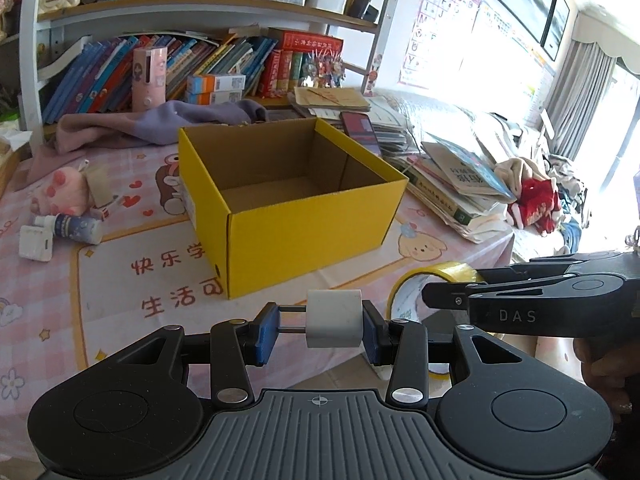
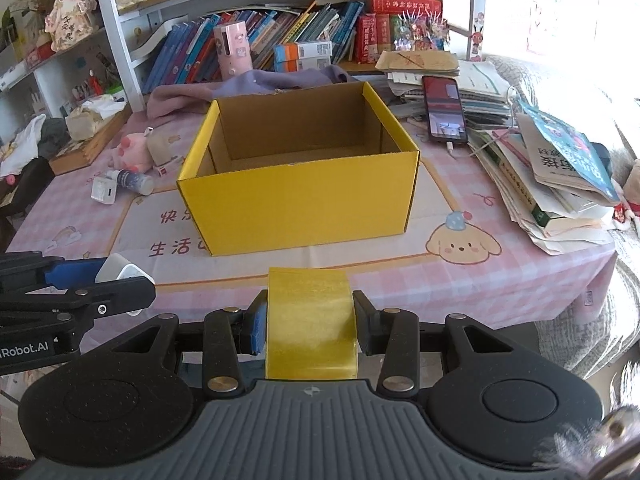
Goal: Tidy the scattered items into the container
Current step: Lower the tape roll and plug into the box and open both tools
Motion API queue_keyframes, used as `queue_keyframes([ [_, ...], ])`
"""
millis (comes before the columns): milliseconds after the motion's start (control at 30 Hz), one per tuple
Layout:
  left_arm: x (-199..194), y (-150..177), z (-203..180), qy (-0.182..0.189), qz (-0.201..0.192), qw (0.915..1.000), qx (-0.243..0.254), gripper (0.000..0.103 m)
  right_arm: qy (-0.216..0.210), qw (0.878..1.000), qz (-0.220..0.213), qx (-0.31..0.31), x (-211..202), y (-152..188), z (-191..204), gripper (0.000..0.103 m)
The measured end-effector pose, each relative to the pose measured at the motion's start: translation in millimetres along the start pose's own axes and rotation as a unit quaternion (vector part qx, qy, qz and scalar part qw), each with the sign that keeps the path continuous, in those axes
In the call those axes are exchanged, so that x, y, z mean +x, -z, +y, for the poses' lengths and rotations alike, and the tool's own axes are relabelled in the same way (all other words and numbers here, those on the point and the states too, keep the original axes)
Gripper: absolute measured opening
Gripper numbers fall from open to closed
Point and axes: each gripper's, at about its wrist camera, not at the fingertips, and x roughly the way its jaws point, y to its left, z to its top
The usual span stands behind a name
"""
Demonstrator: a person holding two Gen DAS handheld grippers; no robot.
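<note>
An open yellow cardboard box (image 1: 304, 236) stands on the pink table; it also shows in the right wrist view (image 2: 304, 204). Its inside looks empty. My left gripper (image 1: 320, 330) is shut on a white plug adapter (image 1: 334, 324), prongs pointing left, held above the near table edge in front of the box. My right gripper (image 2: 308, 326) is shut on a roll of yellow tape (image 2: 310, 324), also in front of the box; the roll shows in the left wrist view (image 1: 436, 280). The left gripper (image 2: 120, 280) appears at the left of the right wrist view.
Left of the box lie a white charger (image 2: 103, 191), a small bottle (image 2: 134, 181) and a pink plush toy (image 2: 134, 152). A stack of books (image 2: 552, 184) and a phone (image 2: 444, 110) sit right. A purple cloth (image 2: 240, 88) and bookshelves stand behind.
</note>
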Motion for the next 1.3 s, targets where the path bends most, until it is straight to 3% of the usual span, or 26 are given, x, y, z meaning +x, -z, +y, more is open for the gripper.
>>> queue_keyframes([
  [267, 20, -22, -4, 0.009, 0.0, 0.9998, 0.02, 0.041, -0.004, 1.0, 0.0, 0.006, 17, -23, -14, 0.039],
  [567, 27, -56, -15, -0.004, -0.041, 0.9979, 0.05, 0.041, -0.014, 0.999, -0.037, 0.006, 15, -66, -37, 0.039],
  [967, 54, -110, -14, -0.053, -0.069, 0.9935, 0.073, 0.041, -0.056, 0.993, -0.08, -0.067, 44, -139, -52, 0.039],
  [1100, 82, -131, -8, -0.077, -0.058, 0.9902, 0.101, 0.041, -0.064, 0.988, -0.08, -0.112, 78, -163, -49, 0.039],
  [1300, 139, -149, 4, -0.105, 0.001, 0.9828, 0.152, 0.041, -0.073, 0.982, -0.031, -0.174, 149, -188, -41, 0.039],
])
